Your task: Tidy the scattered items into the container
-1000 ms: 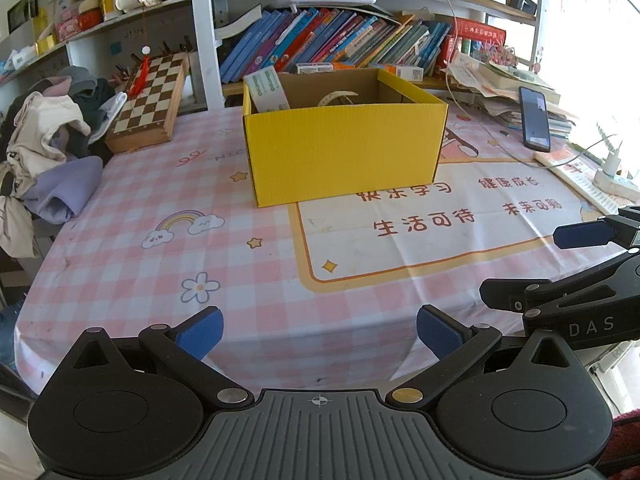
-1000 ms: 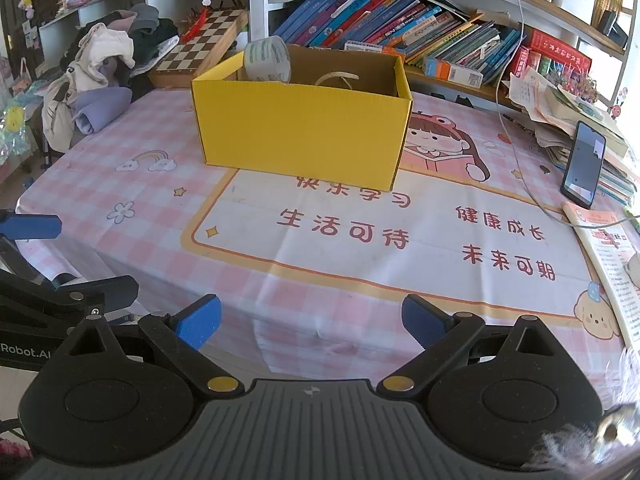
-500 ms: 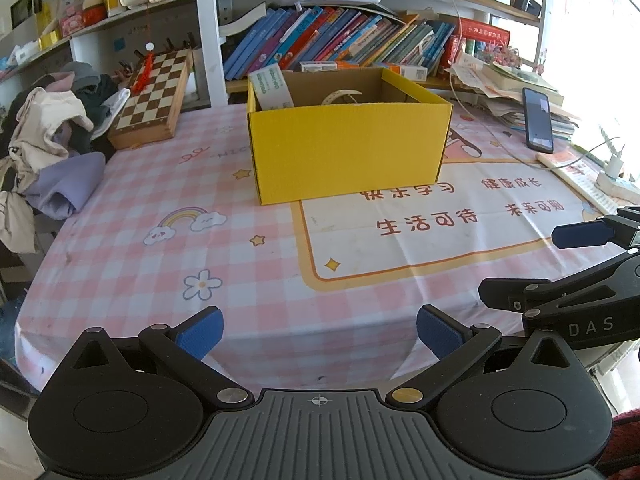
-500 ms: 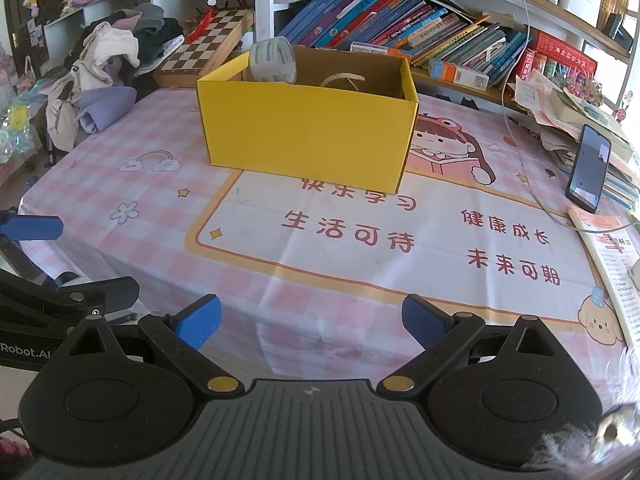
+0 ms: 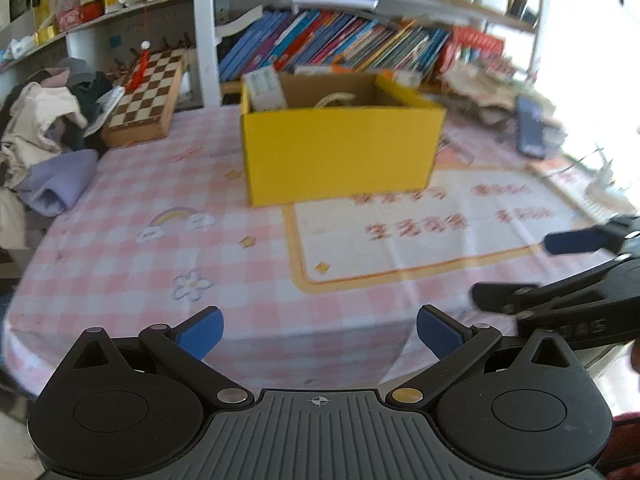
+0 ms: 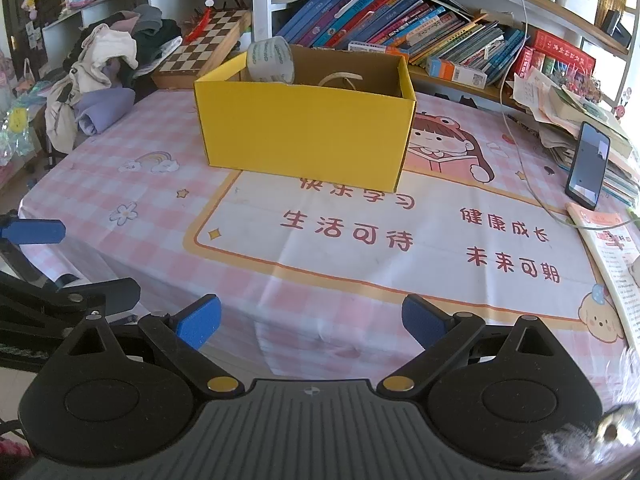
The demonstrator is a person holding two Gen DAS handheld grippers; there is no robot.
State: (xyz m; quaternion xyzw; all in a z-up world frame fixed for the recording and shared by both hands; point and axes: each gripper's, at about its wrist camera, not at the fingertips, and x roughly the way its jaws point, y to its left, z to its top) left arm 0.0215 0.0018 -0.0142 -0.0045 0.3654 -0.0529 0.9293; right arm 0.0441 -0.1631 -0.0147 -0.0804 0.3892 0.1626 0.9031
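Observation:
A yellow cardboard box (image 5: 340, 152) stands open on the pink checked tablecloth, also in the right wrist view (image 6: 304, 136). A grey-green roll (image 6: 270, 60) leans at its back left corner, and a pale loop (image 6: 340, 79) shows inside. My left gripper (image 5: 318, 330) is open and empty at the table's near edge. My right gripper (image 6: 312, 320) is open and empty beside it. Each gripper shows at the side of the other's view: the right one (image 5: 560, 272) and the left one (image 6: 60, 264).
A chessboard (image 6: 204, 50) and a pile of clothes (image 6: 100, 80) lie at the back left. Books fill the shelf (image 6: 400, 28) behind the box. A phone (image 6: 588, 166) leans on stacked papers at the right, with a cable (image 6: 516, 128) across the cloth.
Both views have drifted slightly, so the box sits a little further right and higher. The left wrist view is now blurred by motion. Both grippers stay open and empty.

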